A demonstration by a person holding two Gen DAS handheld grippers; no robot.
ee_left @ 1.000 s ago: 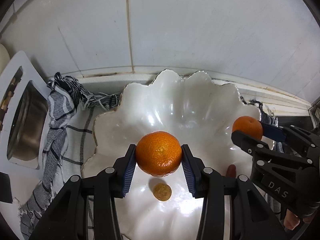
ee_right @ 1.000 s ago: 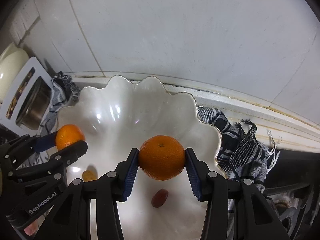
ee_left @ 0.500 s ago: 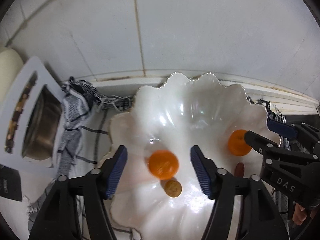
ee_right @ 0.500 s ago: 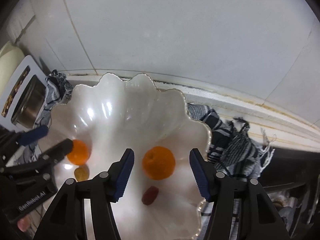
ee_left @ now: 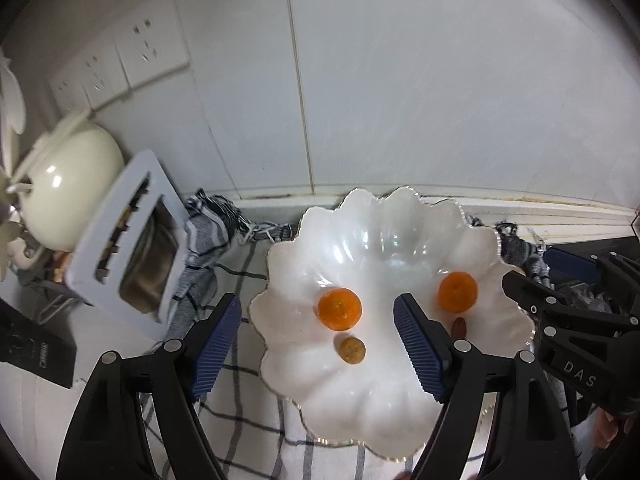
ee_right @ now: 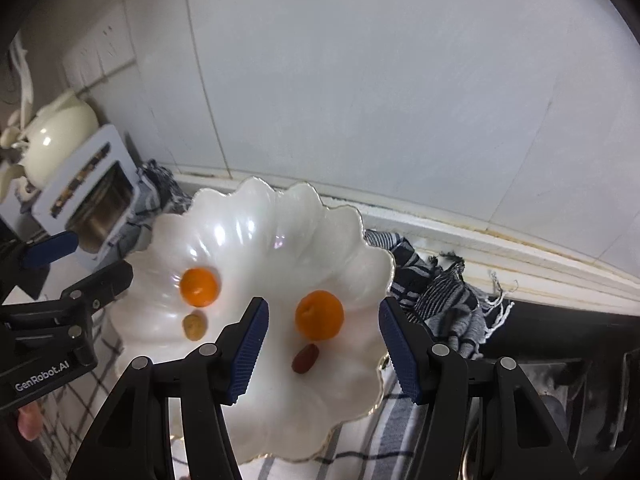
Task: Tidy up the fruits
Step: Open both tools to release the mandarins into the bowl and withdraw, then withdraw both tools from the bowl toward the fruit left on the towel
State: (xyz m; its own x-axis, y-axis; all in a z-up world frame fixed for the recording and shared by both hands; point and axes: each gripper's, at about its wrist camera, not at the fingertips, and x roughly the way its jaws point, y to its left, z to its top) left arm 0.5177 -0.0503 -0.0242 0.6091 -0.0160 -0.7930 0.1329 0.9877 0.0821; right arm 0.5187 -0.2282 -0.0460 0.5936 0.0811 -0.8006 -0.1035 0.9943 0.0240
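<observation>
Two round orange mandarins (ee_left: 340,308) (ee_left: 457,291) are seen resting apart in the scalloped white porcelain bowl (ee_left: 400,216), evidently deposited for sorting. The left gripper (ee_left: 318,344) is opening, nothing between its jaws; the right gripper (ee_right: 322,346) is held parted and empty.

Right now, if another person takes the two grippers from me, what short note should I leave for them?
Left gripper: jaws opening, nothing between them, above the bowl.
Right gripper: open, empty, also above the bowl.
White scalloped bowl sits on the checked cloth. In it lie two oranges, a small yellow-brown fruit and a small red fruit.
Done: both oranges lie in the bowl.
Left: no loose fruit is visible outside the bowl; check the counter beyond these views.
</observation>
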